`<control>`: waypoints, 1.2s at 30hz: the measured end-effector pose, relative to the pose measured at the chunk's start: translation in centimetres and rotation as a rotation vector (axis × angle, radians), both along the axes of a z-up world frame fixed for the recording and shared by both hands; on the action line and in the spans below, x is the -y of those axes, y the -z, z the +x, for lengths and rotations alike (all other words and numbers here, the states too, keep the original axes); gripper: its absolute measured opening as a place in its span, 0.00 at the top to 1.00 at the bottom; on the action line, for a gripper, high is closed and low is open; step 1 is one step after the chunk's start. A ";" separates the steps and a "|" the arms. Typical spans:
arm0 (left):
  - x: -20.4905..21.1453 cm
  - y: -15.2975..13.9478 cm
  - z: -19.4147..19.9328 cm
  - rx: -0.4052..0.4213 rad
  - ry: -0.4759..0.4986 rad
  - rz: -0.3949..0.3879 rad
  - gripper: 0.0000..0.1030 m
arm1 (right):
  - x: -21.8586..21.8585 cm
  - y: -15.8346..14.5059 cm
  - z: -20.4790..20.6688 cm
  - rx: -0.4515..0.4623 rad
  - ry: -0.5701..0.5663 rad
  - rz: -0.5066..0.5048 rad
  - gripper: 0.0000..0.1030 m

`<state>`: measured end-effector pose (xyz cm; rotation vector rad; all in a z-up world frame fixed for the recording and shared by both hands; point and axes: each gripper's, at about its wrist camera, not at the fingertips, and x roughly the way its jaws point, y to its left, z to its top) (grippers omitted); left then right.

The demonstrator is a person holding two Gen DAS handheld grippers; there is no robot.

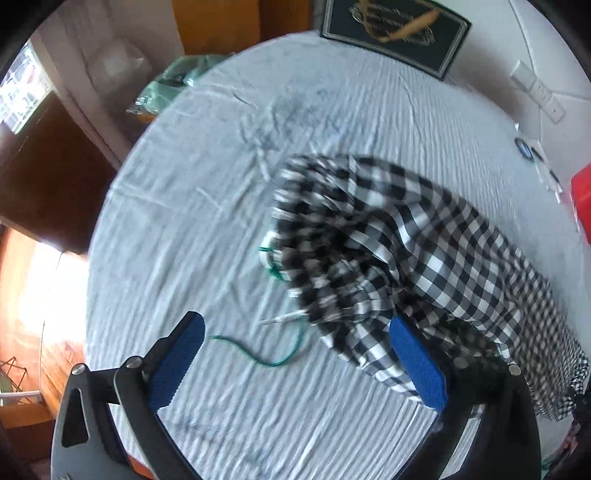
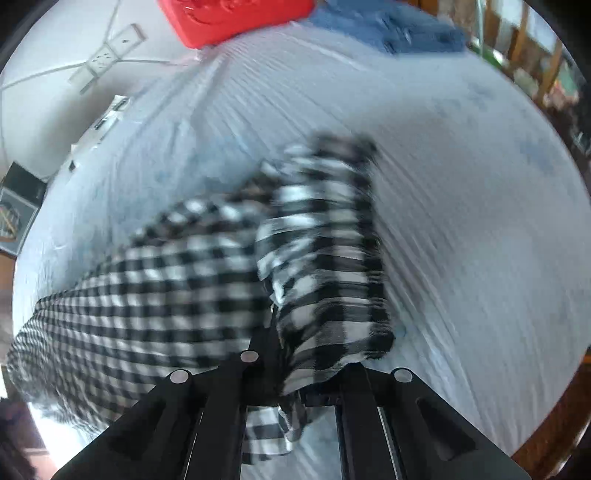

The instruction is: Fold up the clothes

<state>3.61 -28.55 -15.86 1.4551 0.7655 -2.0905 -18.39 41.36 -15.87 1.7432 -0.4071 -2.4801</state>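
Note:
A black-and-white checked garment (image 1: pixel 417 254) lies bunched on the pale striped bedsheet (image 1: pixel 207 206), with a green cord (image 1: pixel 258 356) trailing from it. My left gripper (image 1: pixel 295 362) is open above the sheet; its blue-padded right finger (image 1: pixel 419 363) is beside the cloth's near edge, and nothing is between the pads. In the right wrist view my right gripper (image 2: pixel 295 354) is shut on a fold of the checked garment (image 2: pixel 325 266), which drapes over the fingers and hides them. The cloth is blurred by motion.
A dark framed picture (image 1: pixel 395 29) leans at the bed's head. A red object (image 2: pixel 236 18) and a blue garment (image 2: pixel 399 29) lie at the far edge. A green bag (image 1: pixel 166 88) sits beside the bed. A white power strip (image 2: pixel 107 55) is on the wall.

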 end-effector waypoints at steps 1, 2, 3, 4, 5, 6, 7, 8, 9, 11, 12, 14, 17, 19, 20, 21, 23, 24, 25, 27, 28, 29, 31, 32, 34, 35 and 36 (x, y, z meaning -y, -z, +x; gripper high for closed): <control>0.5 -0.6 0.4 -0.016 0.002 -0.001 0.01 | 1.0 -1.0 0.1 -0.030 -0.020 -0.027 0.95; 1.1 -1.2 0.7 -0.030 0.005 -0.004 0.01 | 1.9 -2.1 0.2 -0.061 -0.040 -0.054 0.95; 1.6 -1.6 0.9 -0.043 0.009 -0.006 0.01 | 4.6 -3.4 0.8 -0.094 -0.090 -0.088 0.95; 2.3 -2.3 1.2 -0.062 0.017 -0.007 0.01 | 7.3 -4.7 1.3 -0.126 -0.143 -0.123 0.95; 2.9 -2.8 1.3 -0.078 0.031 -0.007 0.01 | 10.1 -6.1 1.9 -0.159 -0.195 -0.158 0.95; 3.4 -3.4 1.3 -0.090 0.048 -0.008 0.01 | 12.9 -7.4 2.5 -0.192 -0.247 -0.192 0.95; 4.1 -3.7 1.4 -0.101 0.071 -0.014 0.01 | 15.6 -8.8 3.1 -0.225 -0.300 -0.227 0.95; 4.8 -4.0 1.5 -0.112 0.098 -0.022 0.01 | 18.4 -10.1 3.6 -0.258 -0.352 -0.262 0.95; 5.3 -4.3 1.5 -0.120 0.122 -0.027 0.01 | 21.7 -10.3 4.5 -0.269 -0.395 -0.296 0.95; 5.9 -4.8 1.4 -0.143 0.166 -0.026 0.01 | 28.9 -9.6 6.4 -0.265 -0.482 -0.331 0.95; 6.0 -5.1 1.4 -0.152 0.183 -0.028 0.01 | 32.3 -8.7 7.2 -0.248 -0.531 -0.333 0.94; 5.6 -5.4 1.2 -0.165 0.212 -0.015 0.01 | 35.8 -7.4 8.2 -0.220 -0.579 -0.328 0.90; 4.3 -5.6 0.7 -0.187 0.275 0.021 0.01 | 35.6 -6.4 9.0 -0.192 -0.558 -0.306 0.61; 2.6 -5.5 -0.2 -0.190 0.317 0.027 0.01 | 35.4 -5.8 9.4 -0.174 -0.544 -0.292 0.55; 1.7 -5.3 -0.7 -0.192 0.336 0.037 0.01 | 35.3 -5.4 9.7 -0.165 -0.538 -0.285 0.54; 0.8 -5.1 -1.2 -0.196 0.352 0.051 0.01 | 35.2 -5.1 9.9 -0.155 -0.531 -0.278 0.51; -1.6 -4.6 -2.5 -0.197 0.394 0.088 0.01 | 35.1 -4.4 10.4 -0.137 -0.517 -0.263 0.47; -2.8 -4.3 -3.1 -0.197 0.412 0.100 0.01 | 35.0 -4.1 10.6 -0.128 -0.510 -0.256 0.47; -4.3 -4.1 -3.8 -0.198 0.430 0.107 0.01 | 34.9 -3.8 10.9 -0.118 -0.503 -0.249 0.47; -6.7 -3.3 -5.2 -0.190 0.447 0.123 0.01 | 31.7 -3.2 10.0 -0.101 -0.448 -0.226 0.47; -7.9 -2.8 -5.9 -0.180 0.449 0.131 0.01 | 30.0 -3.0 9.5 -0.092 -0.420 -0.215 0.47; -9.0 -2.4 -6.6 -0.164 0.449 0.120 0.01 | 28.4 -2.7 9.0 -0.083 -0.392 -0.203 0.47; -10.8 -1.5 -8.0 -0.125 0.448 0.083 0.01 | 25.8 -2.1 8.3 -0.066 -0.351 -0.193 0.47; -11.5 -1.0 -8.6 -0.107 0.445 0.072 0.01 | 25.0 -1.6 8.3 -0.058 -0.345 -0.196 0.47; -12.4 0.6 -9.7 -0.063 0.424 0.078 0.01 | 23.6 -1.0 8.1 -0.042 -0.339 -0.203 0.47; -12.7 1.3 -10.1 -0.050 0.421 0.090 0.02 | 23.1 -0.7 8.0 -0.033 -0.337 -0.207 0.47; -13.0 2.0 -10.4 -0.041 0.420 0.105 0.20 | 22.6 -0.4 7.9 -0.023 -0.335 -0.211 0.47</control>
